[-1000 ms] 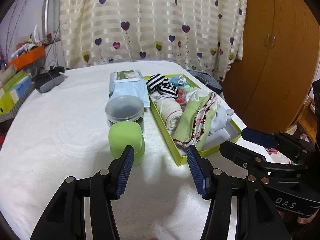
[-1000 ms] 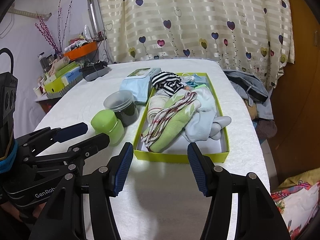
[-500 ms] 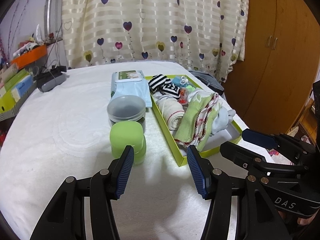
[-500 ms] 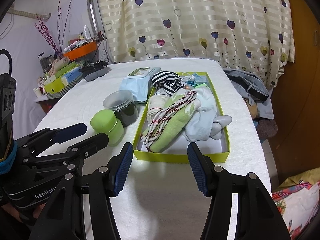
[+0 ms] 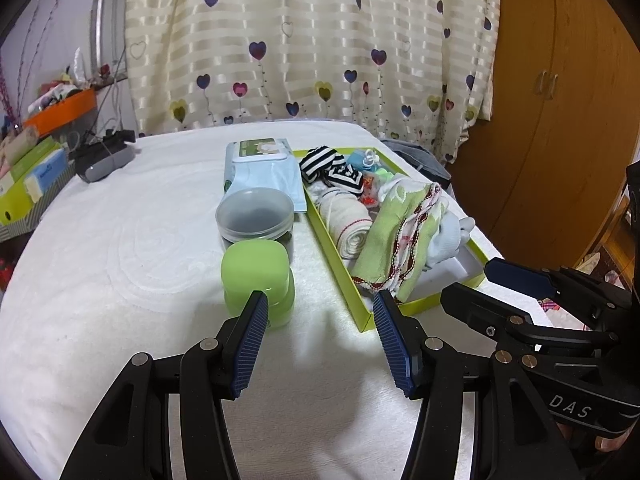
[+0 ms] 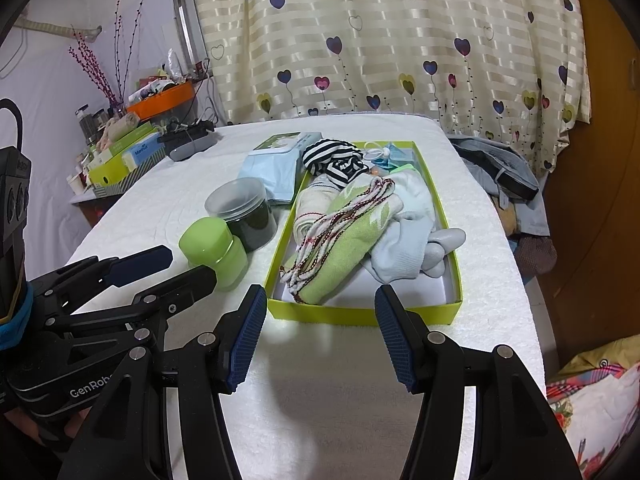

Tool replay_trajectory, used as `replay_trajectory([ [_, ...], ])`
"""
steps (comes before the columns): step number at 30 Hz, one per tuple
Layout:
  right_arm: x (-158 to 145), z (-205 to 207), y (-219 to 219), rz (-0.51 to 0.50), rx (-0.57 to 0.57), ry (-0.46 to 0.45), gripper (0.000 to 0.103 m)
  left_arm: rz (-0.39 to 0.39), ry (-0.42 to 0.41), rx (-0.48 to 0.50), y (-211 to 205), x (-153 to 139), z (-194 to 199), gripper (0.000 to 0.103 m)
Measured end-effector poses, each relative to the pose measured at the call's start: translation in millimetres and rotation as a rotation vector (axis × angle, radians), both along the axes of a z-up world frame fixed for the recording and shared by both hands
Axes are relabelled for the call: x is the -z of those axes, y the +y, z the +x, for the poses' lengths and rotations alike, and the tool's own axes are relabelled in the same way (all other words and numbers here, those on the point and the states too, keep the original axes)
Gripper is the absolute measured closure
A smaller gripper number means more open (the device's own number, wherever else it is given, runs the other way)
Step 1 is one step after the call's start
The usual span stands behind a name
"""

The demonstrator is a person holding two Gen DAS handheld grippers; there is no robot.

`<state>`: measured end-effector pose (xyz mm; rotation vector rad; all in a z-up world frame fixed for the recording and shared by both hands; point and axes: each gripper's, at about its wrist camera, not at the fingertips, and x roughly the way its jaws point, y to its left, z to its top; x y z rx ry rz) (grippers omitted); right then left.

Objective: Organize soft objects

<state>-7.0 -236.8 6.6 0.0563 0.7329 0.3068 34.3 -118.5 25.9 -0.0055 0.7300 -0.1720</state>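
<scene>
White bedding [image 6: 360, 400] carries a green box [image 6: 360, 314] of rolled socks [image 6: 344, 240]; both grippers gape empty.

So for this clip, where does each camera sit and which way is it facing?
Left wrist: on the left hand-held gripper, jaws open, facing forward over the white table at the green bottle and yellow-green box; the right hand-held gripper's side shows at right.
Right wrist: on the right hand-held gripper, jaws open, facing the box end-on; the left hand-held gripper shows at left.
Both share the box, the bottle, the grey-lidded jar, the wipes pack and the heart curtain.
</scene>
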Motion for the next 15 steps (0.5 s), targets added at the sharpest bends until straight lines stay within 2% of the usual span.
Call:
replay_trajectory([
  [15,0.9,0.1,-0.4,0.001,0.001,0.001,0.046,0.000,0.000,0.000,0.3,0.2,0.1,0.049],
])
